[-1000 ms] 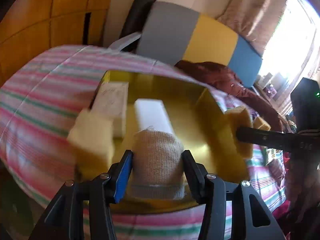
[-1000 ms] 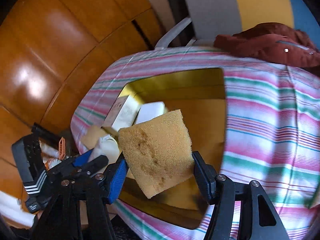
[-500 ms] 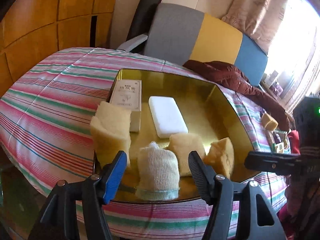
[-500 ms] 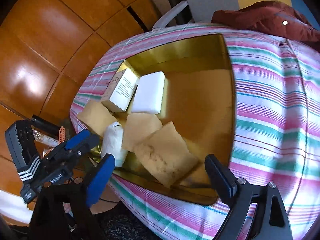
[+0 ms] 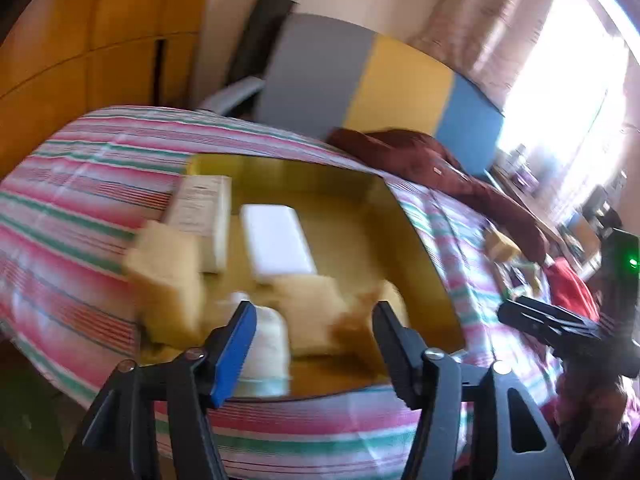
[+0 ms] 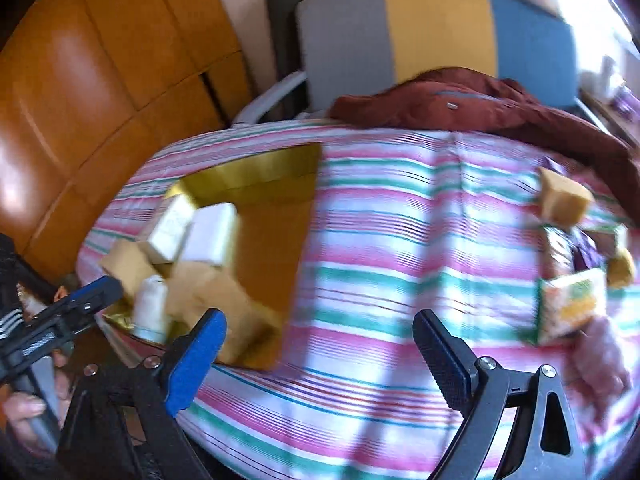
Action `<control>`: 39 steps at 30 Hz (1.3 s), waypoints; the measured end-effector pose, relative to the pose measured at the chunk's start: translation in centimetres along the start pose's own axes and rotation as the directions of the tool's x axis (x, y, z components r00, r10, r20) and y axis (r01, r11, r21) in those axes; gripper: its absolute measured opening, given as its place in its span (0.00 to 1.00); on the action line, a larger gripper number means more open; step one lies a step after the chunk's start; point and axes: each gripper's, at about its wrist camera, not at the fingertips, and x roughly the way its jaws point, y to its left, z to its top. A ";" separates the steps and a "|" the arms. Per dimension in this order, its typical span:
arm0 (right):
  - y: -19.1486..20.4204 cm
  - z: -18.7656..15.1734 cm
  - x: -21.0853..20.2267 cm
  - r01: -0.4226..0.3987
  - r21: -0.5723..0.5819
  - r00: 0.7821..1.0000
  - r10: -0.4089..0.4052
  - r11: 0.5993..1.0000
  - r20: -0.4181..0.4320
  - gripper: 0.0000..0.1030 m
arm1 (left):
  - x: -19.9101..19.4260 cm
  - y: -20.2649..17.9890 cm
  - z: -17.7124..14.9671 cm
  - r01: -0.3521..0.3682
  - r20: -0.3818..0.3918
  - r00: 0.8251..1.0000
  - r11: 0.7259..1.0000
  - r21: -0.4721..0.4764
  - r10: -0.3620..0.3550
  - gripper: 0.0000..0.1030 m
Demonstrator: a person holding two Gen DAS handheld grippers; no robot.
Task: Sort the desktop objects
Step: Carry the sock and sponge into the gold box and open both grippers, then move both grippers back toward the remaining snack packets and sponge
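Note:
A gold box (image 5: 416,240) (image 6: 256,176) sits on the striped cloth. In it lie a white carton (image 5: 202,208), a white block (image 5: 278,240), several yellow sponges (image 5: 168,280) (image 6: 224,300) and a white gauze roll (image 5: 268,344) (image 6: 150,304). My left gripper (image 5: 312,340) is open and empty, just in front of the box's near edge. My right gripper (image 6: 320,356) is open and empty over the cloth to the right of the box. Another sponge (image 6: 564,200) and a green-and-orange carton (image 6: 572,304) lie at the right.
A dark red jacket (image 6: 460,100) lies at the table's far edge before a grey, yellow and blue chair back (image 6: 400,36). A wooden wall (image 6: 80,80) stands at the left. The right gripper also shows in the left wrist view (image 5: 560,320).
Both grippers let go: the gauze roll and the sponge now lie in the box. Both grippers have drawn back, and the right one has swung right over the cloth.

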 end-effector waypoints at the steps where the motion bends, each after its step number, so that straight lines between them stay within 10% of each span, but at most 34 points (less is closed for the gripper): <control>1: -1.3 -0.5 -0.3 0.023 0.027 1.000 -0.023 0.999 -0.005 0.93 | 0.2 -0.7 -0.1 0.007 -0.007 1.000 1.000 0.018 -0.007 0.56; 9: -10.1 -4.1 -3.7 0.138 0.253 0.990 -0.138 0.958 -0.019 0.94 | 1.3 -6.7 -0.7 0.133 -0.069 0.990 0.976 0.171 -0.123 0.56; 20: -21.1 -6.8 -10.3 0.104 0.608 0.976 -0.197 0.787 0.089 1.00 | 3.0 -15.2 -1.7 0.276 -0.165 0.959 0.902 0.332 -0.232 0.57; 33: -22.7 -3.1 -9.1 0.117 0.469 0.978 -0.183 0.875 0.098 0.98 | 5.1 -19.6 -3.8 0.298 -0.249 0.947 0.852 0.430 -0.204 0.68; 39: -23.7 -0.1 -7.6 0.185 0.375 0.973 -0.223 0.908 0.059 0.63 | 6.2 -20.1 -2.1 0.311 -0.258 0.941 0.864 0.396 -0.221 0.68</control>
